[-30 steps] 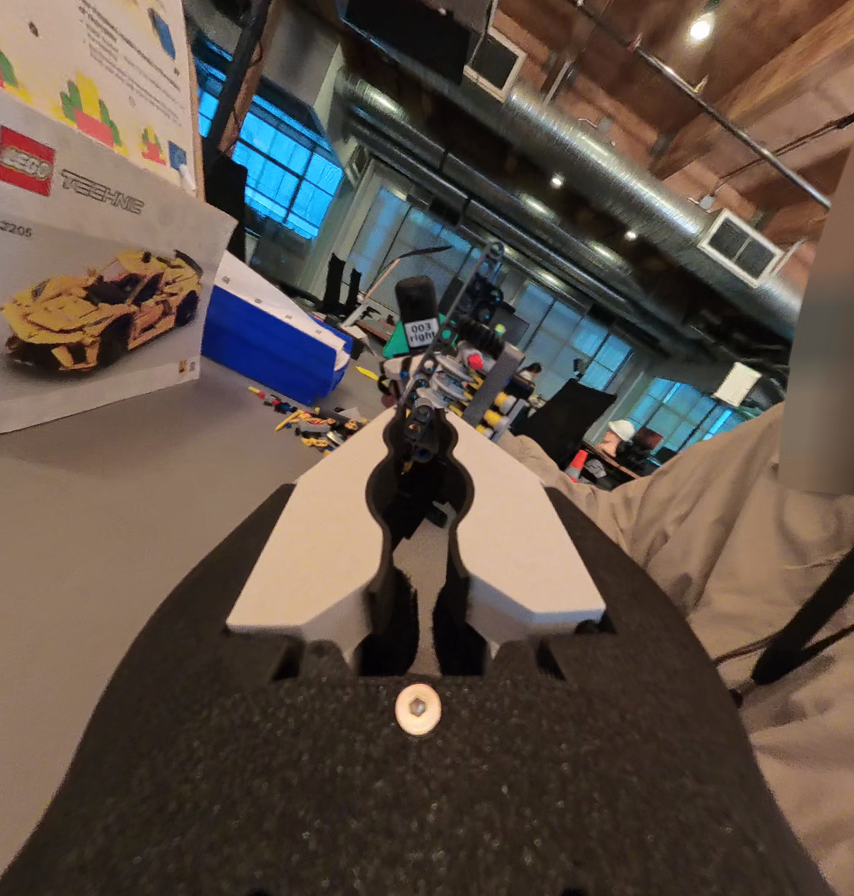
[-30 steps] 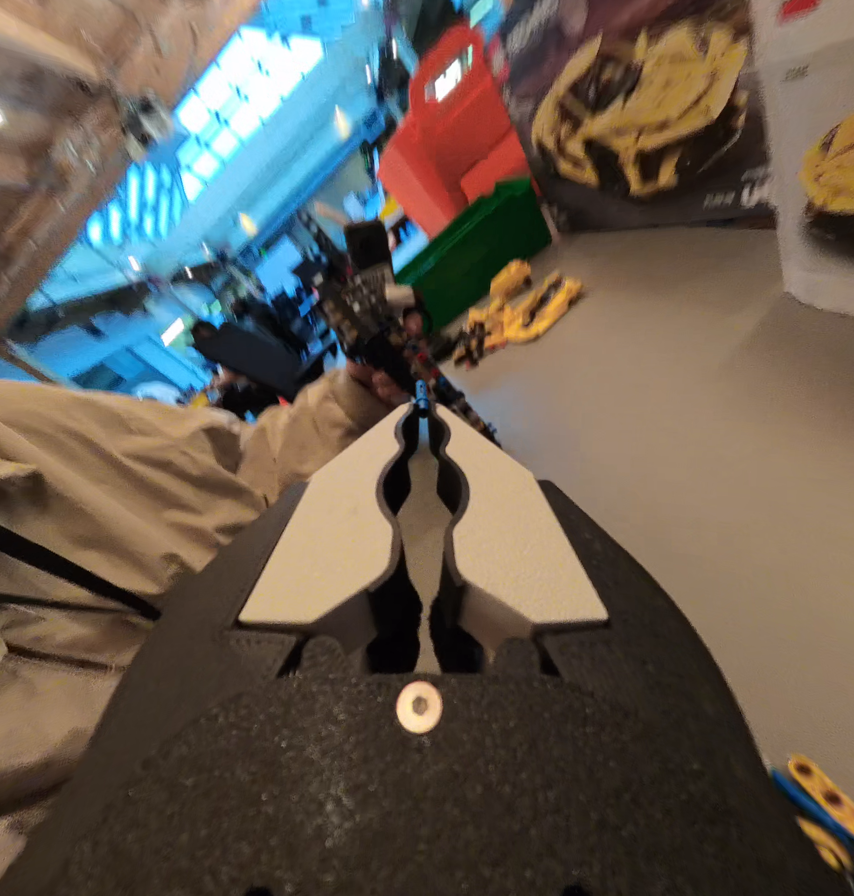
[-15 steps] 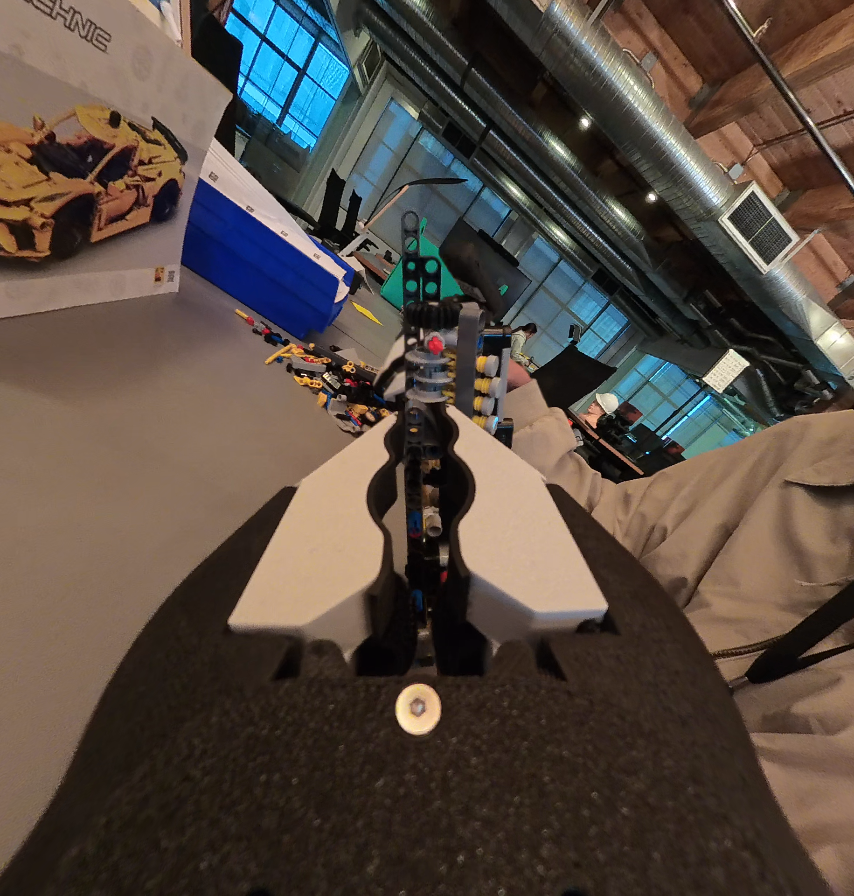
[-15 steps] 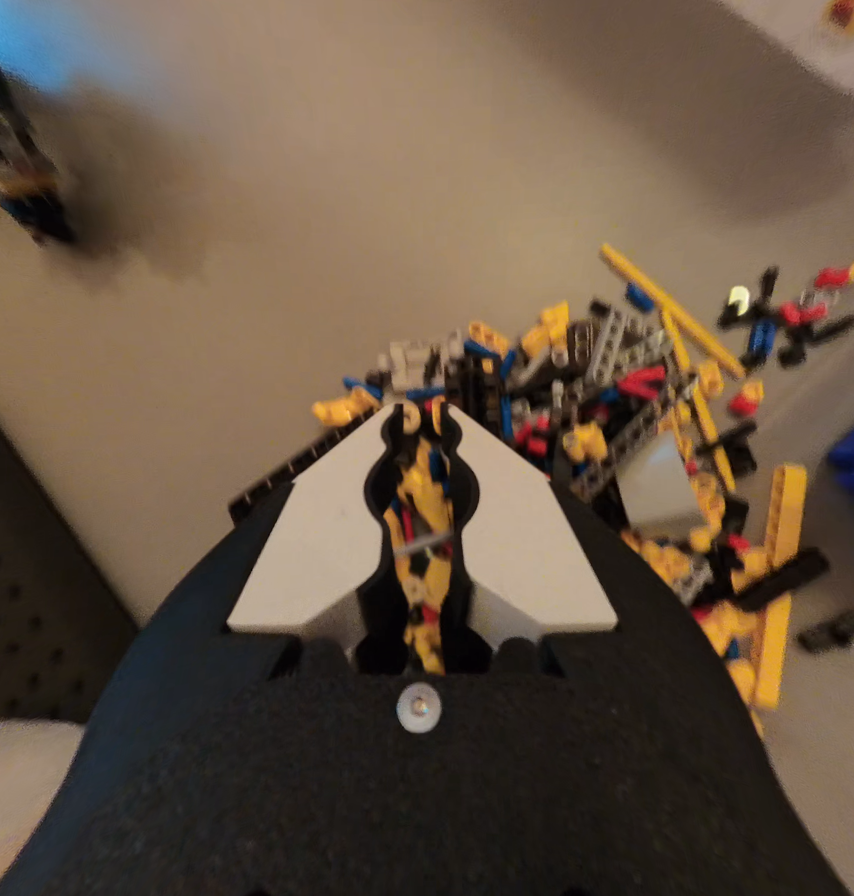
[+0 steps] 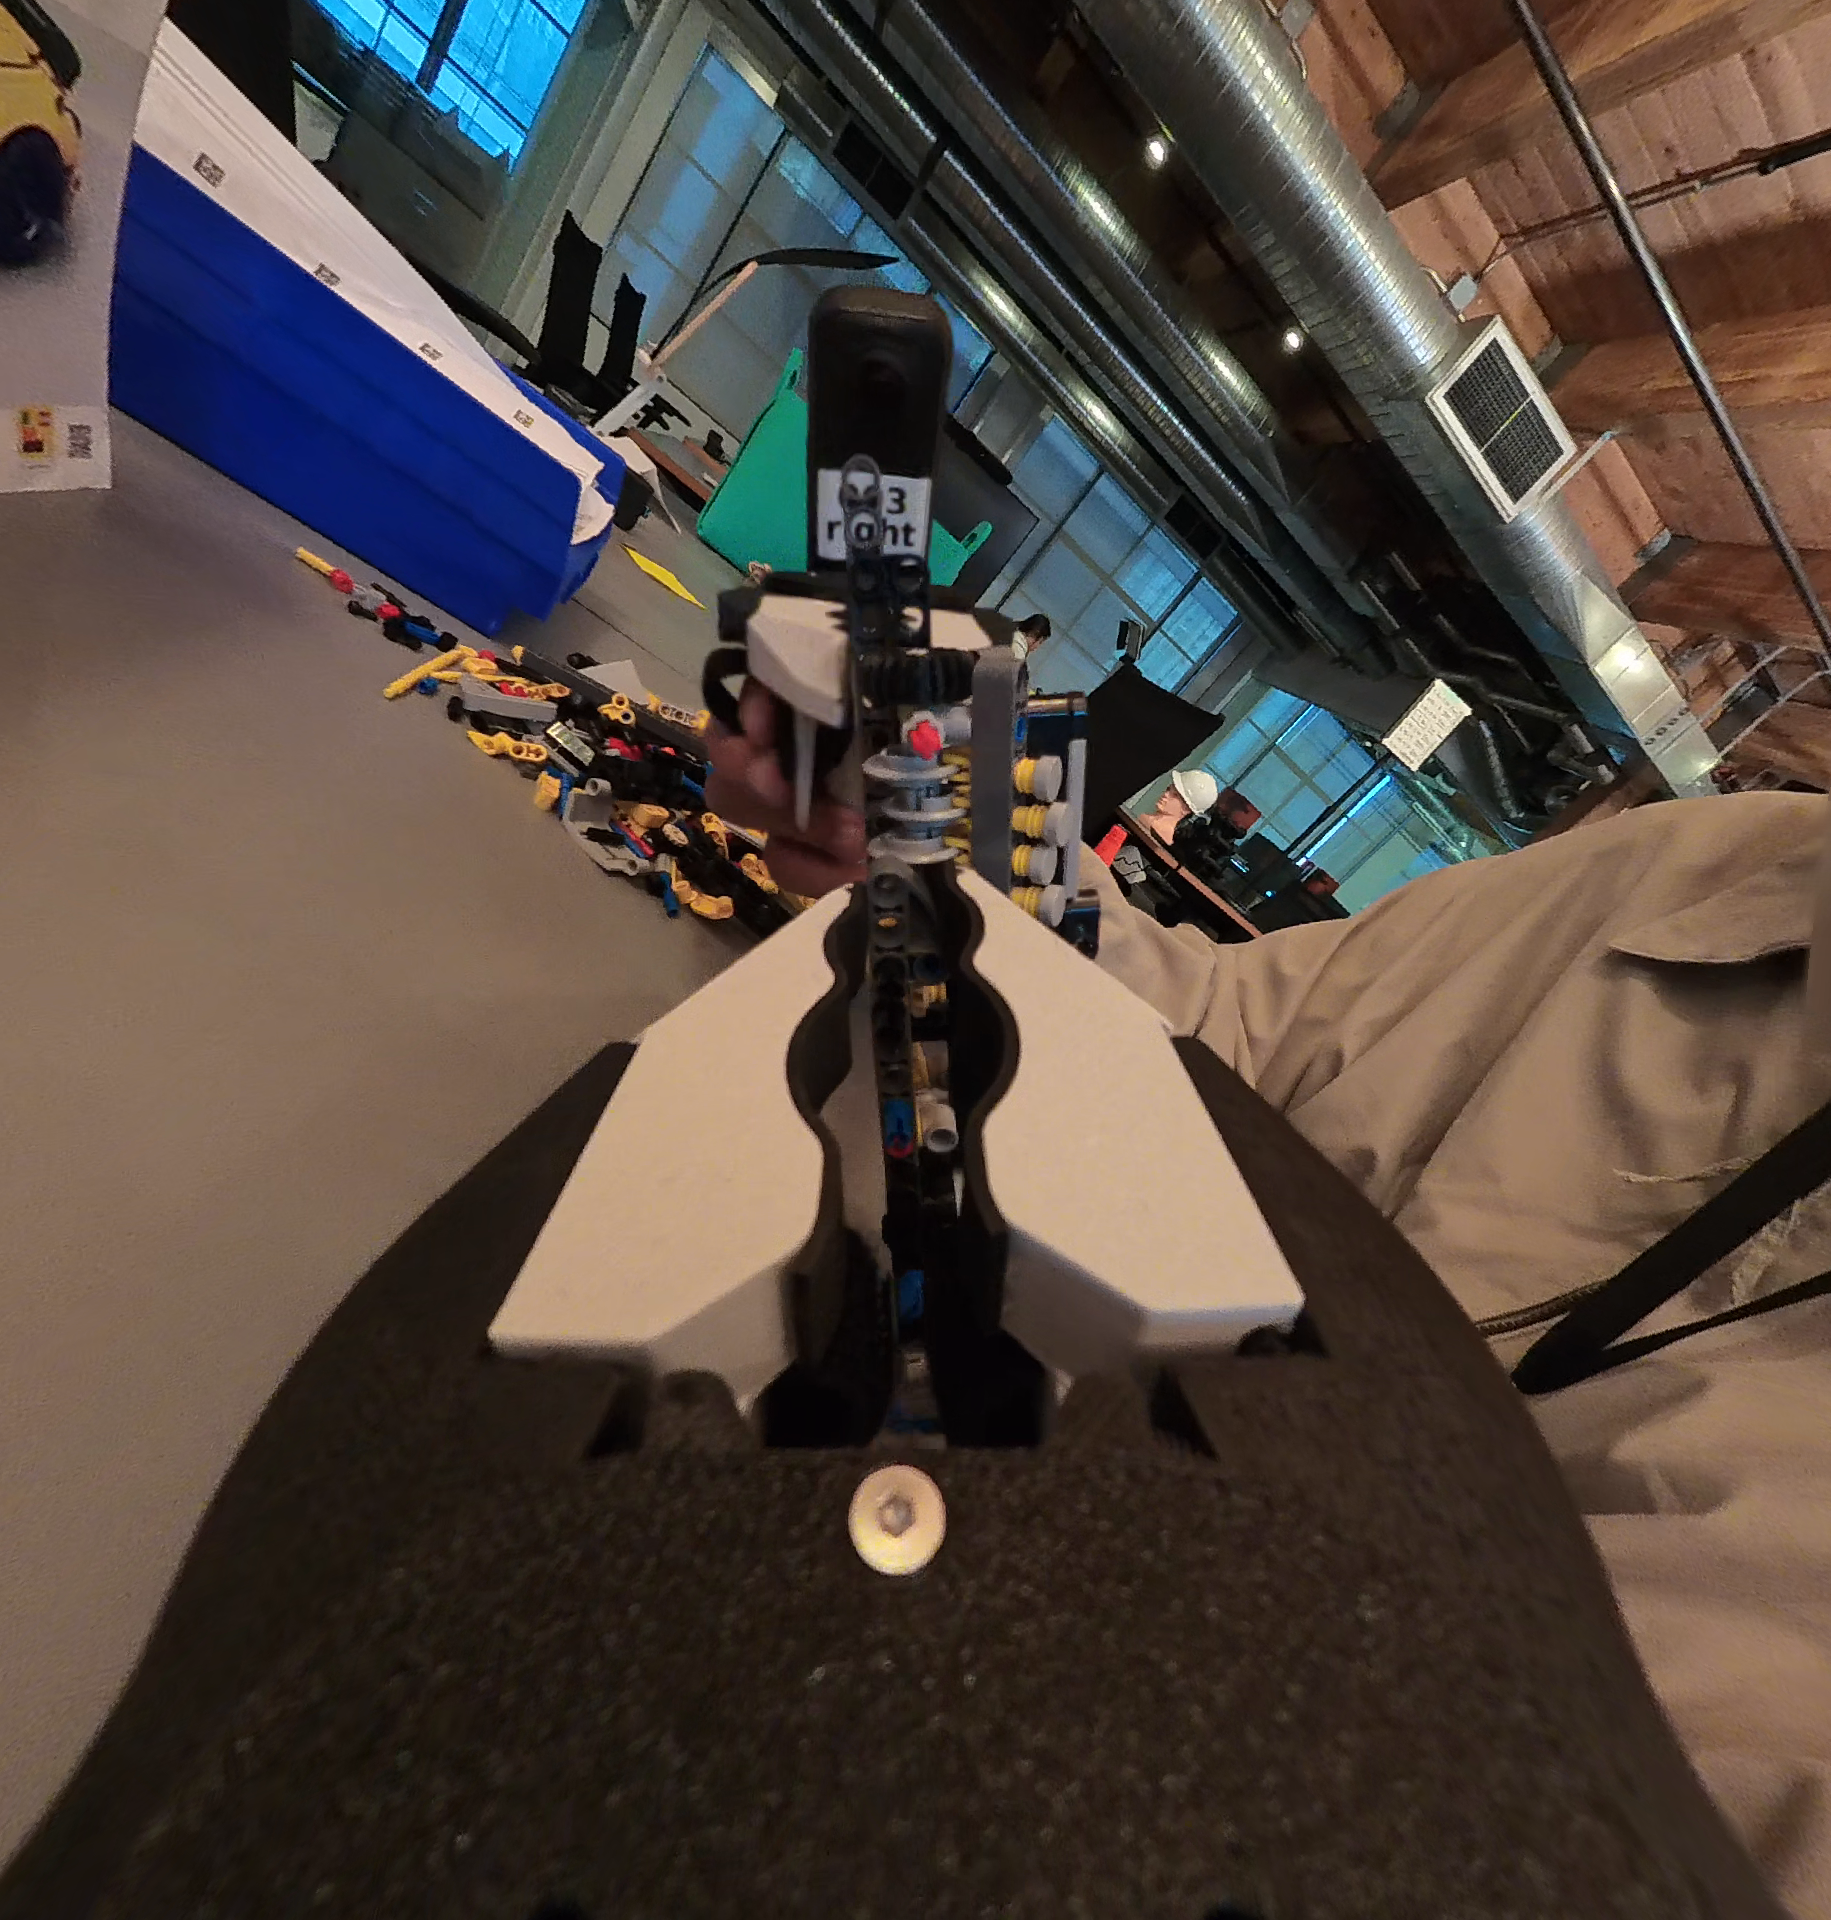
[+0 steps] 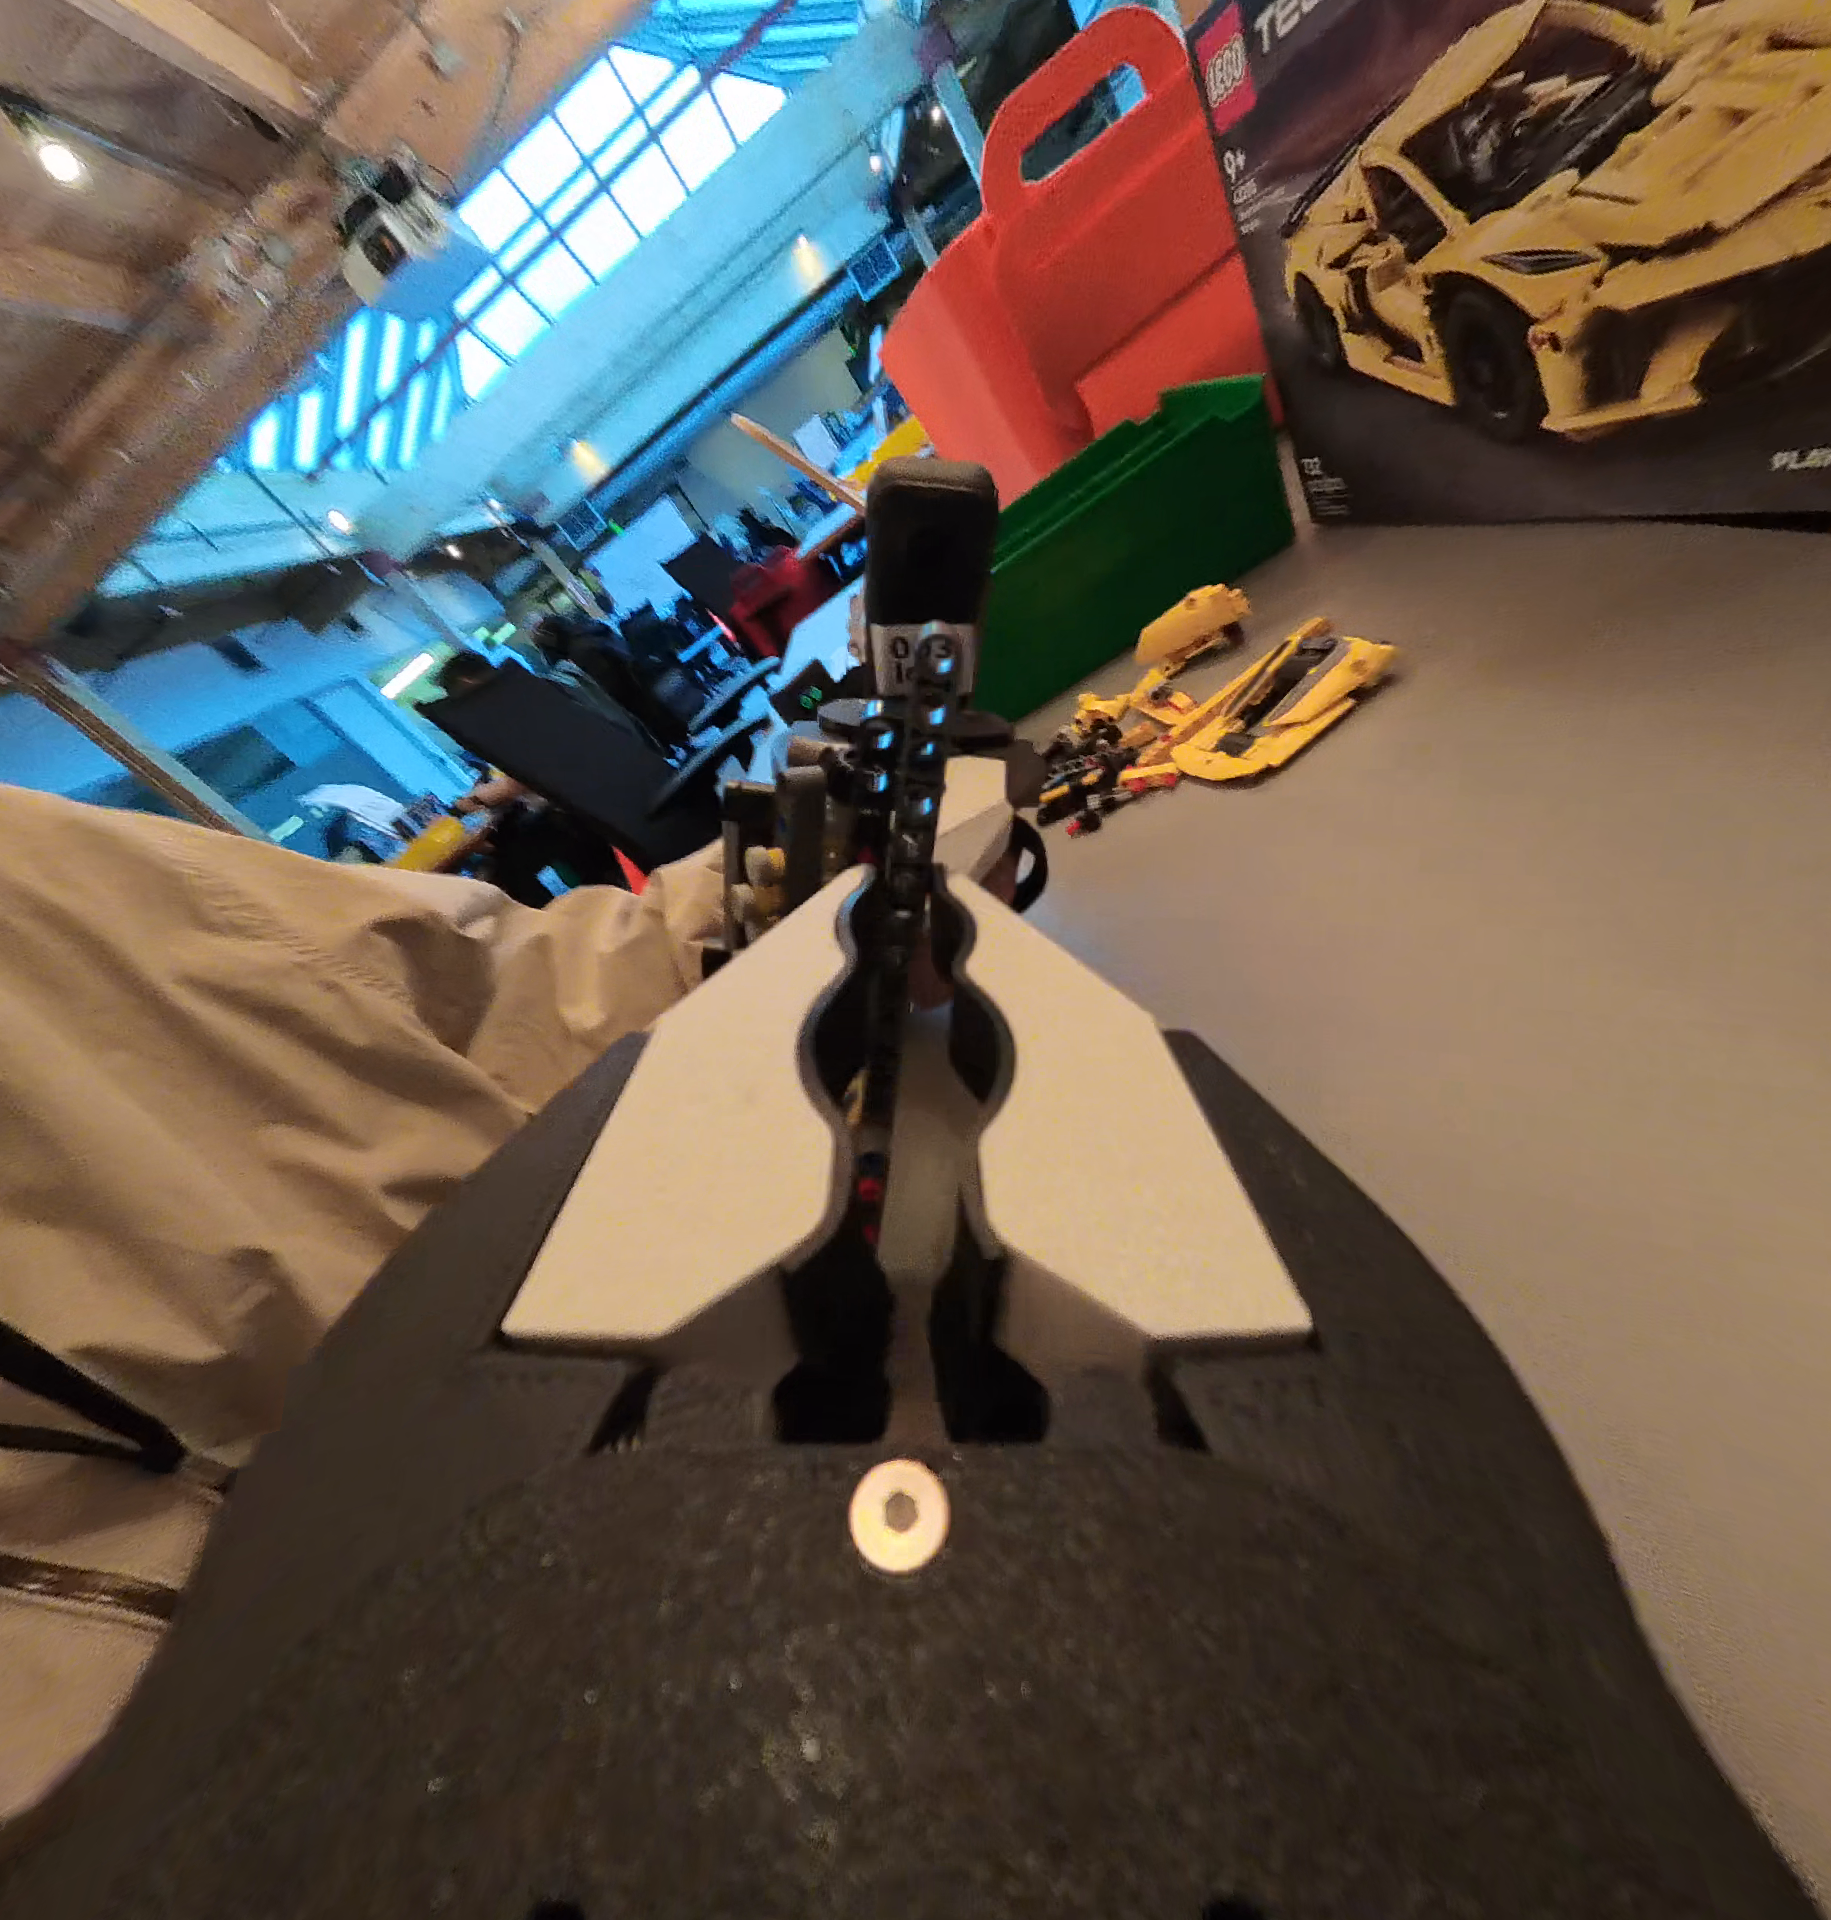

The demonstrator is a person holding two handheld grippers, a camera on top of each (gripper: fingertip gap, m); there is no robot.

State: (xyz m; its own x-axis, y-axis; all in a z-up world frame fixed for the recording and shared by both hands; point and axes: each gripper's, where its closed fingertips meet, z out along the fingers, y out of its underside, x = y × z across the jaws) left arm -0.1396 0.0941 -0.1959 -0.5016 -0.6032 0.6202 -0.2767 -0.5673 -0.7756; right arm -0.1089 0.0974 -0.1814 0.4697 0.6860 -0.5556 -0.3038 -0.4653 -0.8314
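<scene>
Left wrist view: our left gripper (image 5: 906, 894) is clamped on the toy brick assembly (image 5: 916, 790), held up off the grey bench (image 5: 215, 935). Right gripper (image 6: 900, 883) is pinched on the same assembly's black holed beam (image 6: 906, 790), facing the left. Black beams, grey spring coil, red pin, yellow-tipped pegs. We judge it light, rigid, but pops apart under twist; grip the beams, not the spring. Loose brick pile (image 5: 620, 748) lies beyond.
</scene>
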